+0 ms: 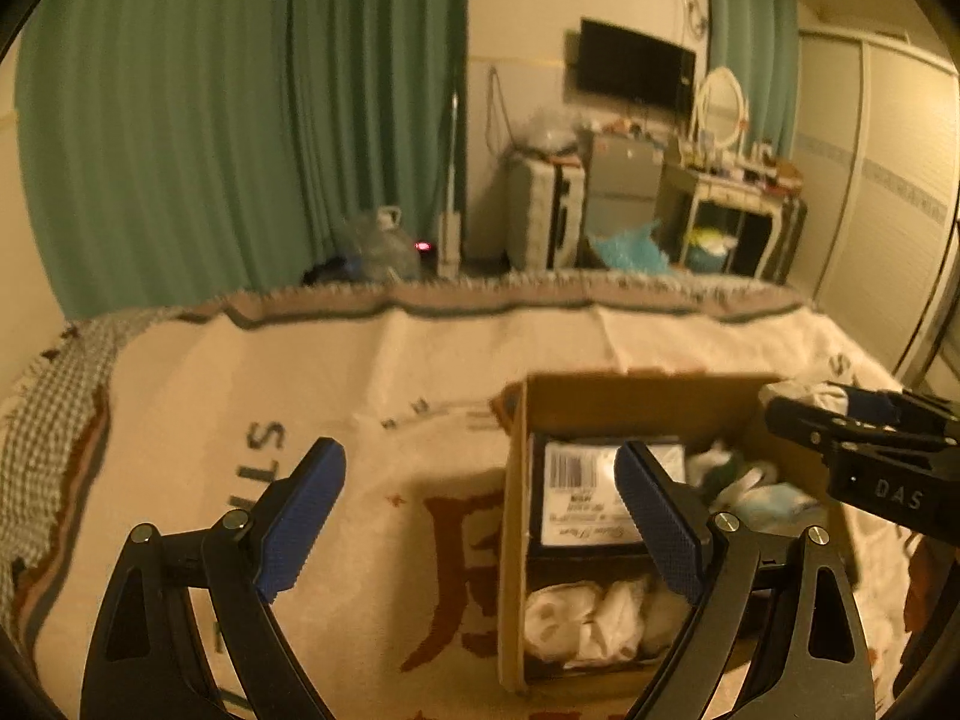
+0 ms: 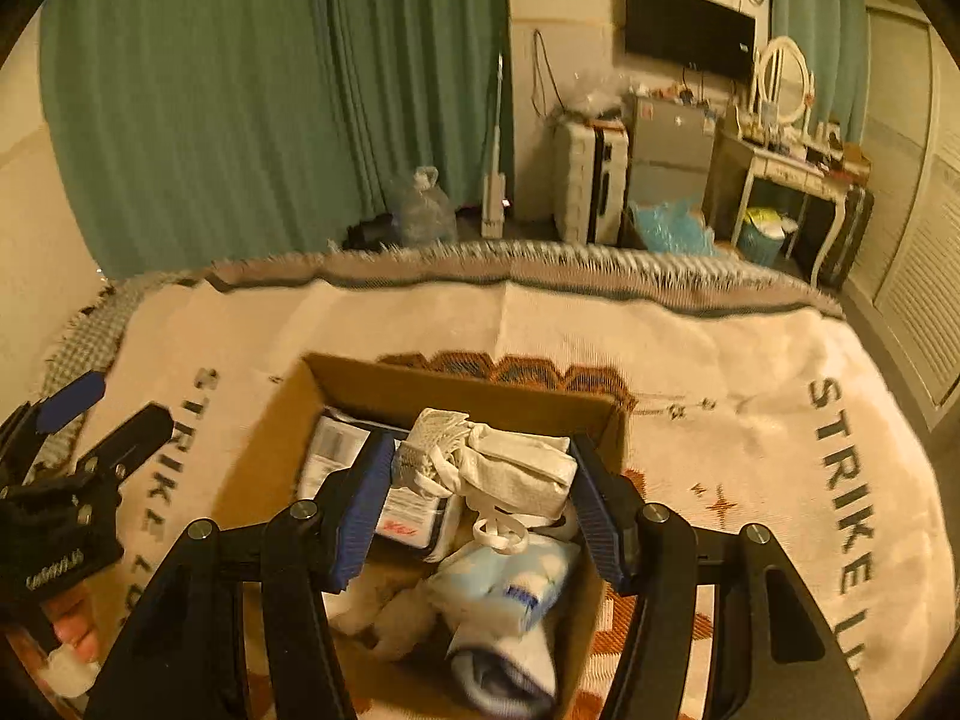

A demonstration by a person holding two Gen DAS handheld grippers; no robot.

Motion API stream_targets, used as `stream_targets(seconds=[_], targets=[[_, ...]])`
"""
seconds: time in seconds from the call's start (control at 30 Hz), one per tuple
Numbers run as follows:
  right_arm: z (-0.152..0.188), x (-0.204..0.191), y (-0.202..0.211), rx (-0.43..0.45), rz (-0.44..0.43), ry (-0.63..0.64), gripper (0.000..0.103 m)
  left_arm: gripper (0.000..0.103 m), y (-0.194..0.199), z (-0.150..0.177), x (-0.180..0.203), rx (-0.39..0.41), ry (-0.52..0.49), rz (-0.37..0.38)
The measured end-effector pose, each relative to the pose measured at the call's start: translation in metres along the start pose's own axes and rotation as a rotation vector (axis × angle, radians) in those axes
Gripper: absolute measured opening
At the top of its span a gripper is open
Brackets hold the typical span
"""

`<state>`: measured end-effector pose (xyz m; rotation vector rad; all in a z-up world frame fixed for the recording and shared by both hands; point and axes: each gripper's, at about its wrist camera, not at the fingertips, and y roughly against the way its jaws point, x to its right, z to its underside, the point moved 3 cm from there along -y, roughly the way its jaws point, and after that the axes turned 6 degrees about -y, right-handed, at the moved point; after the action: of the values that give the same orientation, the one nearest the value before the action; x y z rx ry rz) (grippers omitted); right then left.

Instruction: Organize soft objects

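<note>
A cardboard box sits on the bed's cream blanket. Inside it lie white rolled socks, a light blue sock and a flat black package with a barcode label. My right gripper is over the box, its jaws on both sides of a bundle of white socks; I cannot tell whether they press it. It shows from the side in the left wrist view. My left gripper is open and empty, left of and above the box; it also shows in the right wrist view.
The blanket with "STRIKE" lettering covers the bed, fringed far edge. Beyond are green curtains, a water jug, a suitcase, a small fridge, a wall TV and a dressing table with mirror.
</note>
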<state>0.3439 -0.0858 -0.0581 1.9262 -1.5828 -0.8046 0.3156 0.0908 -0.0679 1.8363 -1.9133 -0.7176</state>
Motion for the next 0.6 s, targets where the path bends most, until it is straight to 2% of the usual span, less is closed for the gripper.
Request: stream_targets(seconds=[0.17,0.27,0.33,0.43,0.6], targets=[[0.008,0.01,-0.017,-0.018,0.021,-0.002,0.078,0.093,-0.008,0.01,0.005,-0.053,0.035,0.02],[0.007,0.013,0.003,0.003,0.004,-0.008,0.079,0.093,0.018,0.002,0.012,-0.031,0.013,0.014],[0.002,0.013,0.029,0.037,0.019,-0.001,0.08,0.093,0.04,-0.01,0.015,0.004,-0.001,0.008],[-0.008,0.011,0.086,0.104,0.027,0.009,0.081,0.093,0.095,-0.031,0.017,0.091,-0.003,0.007],[-0.024,0.002,0.202,0.275,0.052,0.022,0.083,0.093,0.204,-0.061,0.014,0.272,0.001,-0.004]])
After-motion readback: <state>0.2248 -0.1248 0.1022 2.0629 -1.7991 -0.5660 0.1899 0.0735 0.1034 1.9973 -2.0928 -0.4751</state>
